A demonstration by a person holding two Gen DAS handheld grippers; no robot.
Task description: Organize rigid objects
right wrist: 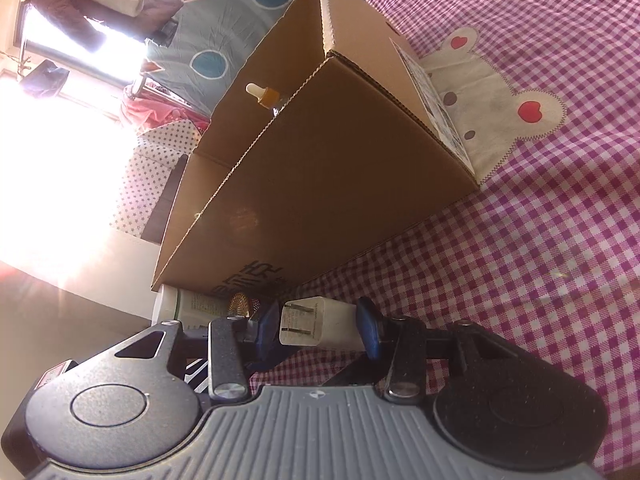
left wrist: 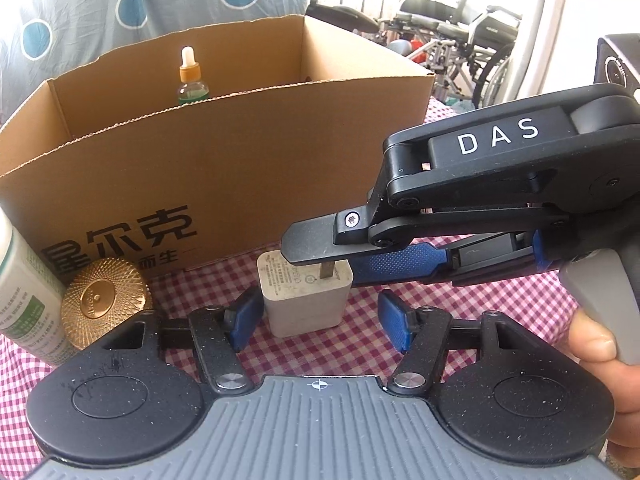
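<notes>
Straddling the white charger (right wrist: pixel 320 322), my right claw (right wrist: pixel 322 326) has both blue pads against its sides, pinching it on the checked worktop (right wrist: pixel 500 260) before the cardboard box (right wrist: pixel 320 160). My left claw (left wrist: pixel 320 318) hangs spread, touching nothing.

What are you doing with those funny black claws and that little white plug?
A person is tidying small things into the open brown cardboard box. The right gripper has its blue pads on either side of the white square plug charger, which stands on the pink checked tablecloth. The left gripper is open, waiting close to the same charger. A clear dropper bottle with an orange collar is already in the box. A round gold lid and a white-and-green tube sit outside it.
</notes>
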